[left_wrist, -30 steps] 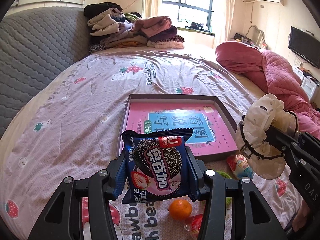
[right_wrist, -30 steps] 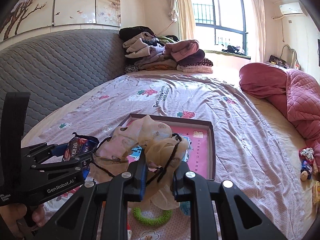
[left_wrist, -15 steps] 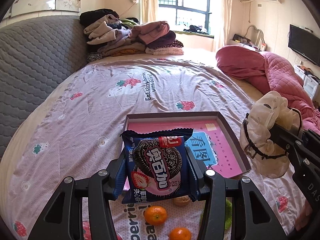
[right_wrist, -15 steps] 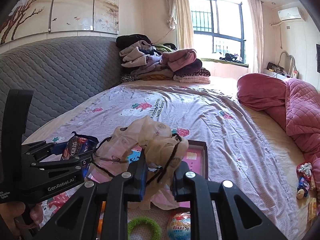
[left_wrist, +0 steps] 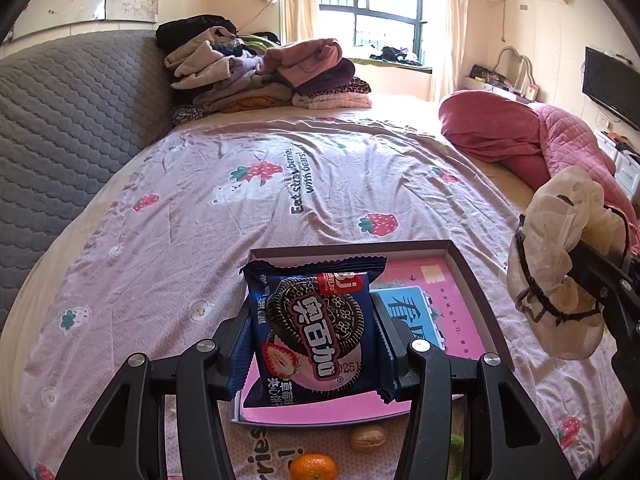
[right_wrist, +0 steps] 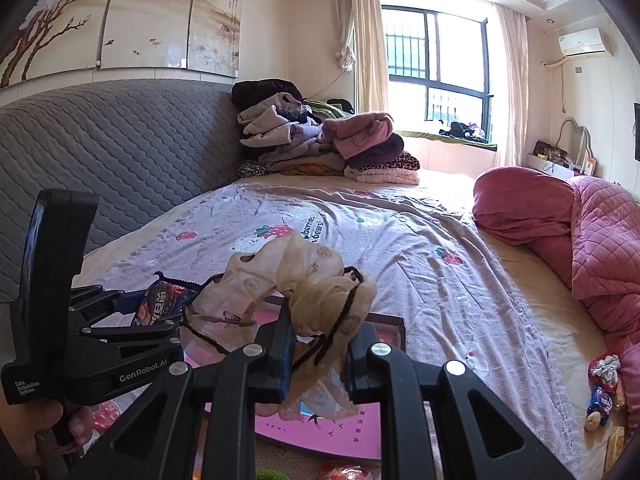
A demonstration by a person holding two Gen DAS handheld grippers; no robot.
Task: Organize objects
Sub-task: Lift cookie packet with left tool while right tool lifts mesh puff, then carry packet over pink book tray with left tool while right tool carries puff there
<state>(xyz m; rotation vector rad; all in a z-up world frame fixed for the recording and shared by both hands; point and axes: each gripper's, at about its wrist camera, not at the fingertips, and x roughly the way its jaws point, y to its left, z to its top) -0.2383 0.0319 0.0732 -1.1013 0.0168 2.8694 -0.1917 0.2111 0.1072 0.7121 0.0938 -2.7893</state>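
Observation:
My left gripper (left_wrist: 316,332) is shut on a blue cookie packet (left_wrist: 316,328) printed with a dark sandwich cookie, held upright above the near end of a shallow brown tray (left_wrist: 476,280) with a pink booklet (left_wrist: 436,300) inside. In the right wrist view my right gripper (right_wrist: 318,354) is shut on a frilly beige scrunchie (right_wrist: 288,292) with black trim, also above the tray (right_wrist: 398,332). The scrunchie (left_wrist: 560,264) hangs at the right edge of the left wrist view. The left gripper (right_wrist: 120,332) with its packet (right_wrist: 160,304) shows at the left of the right wrist view.
On the strawberry-print bedspread (left_wrist: 320,184) below the tray lie a walnut (left_wrist: 369,438) and a mandarin (left_wrist: 313,466). Folded clothes (left_wrist: 264,76) pile up at the far end by the grey headboard (left_wrist: 60,120). A pink quilt (left_wrist: 560,148) bunches at right; small items (right_wrist: 602,384) lie beside it.
Both grippers have risen and drawn back toward the near side of the bed with their objects still held. The tray has slid lower in both views, and more bedspread shows beyond it.

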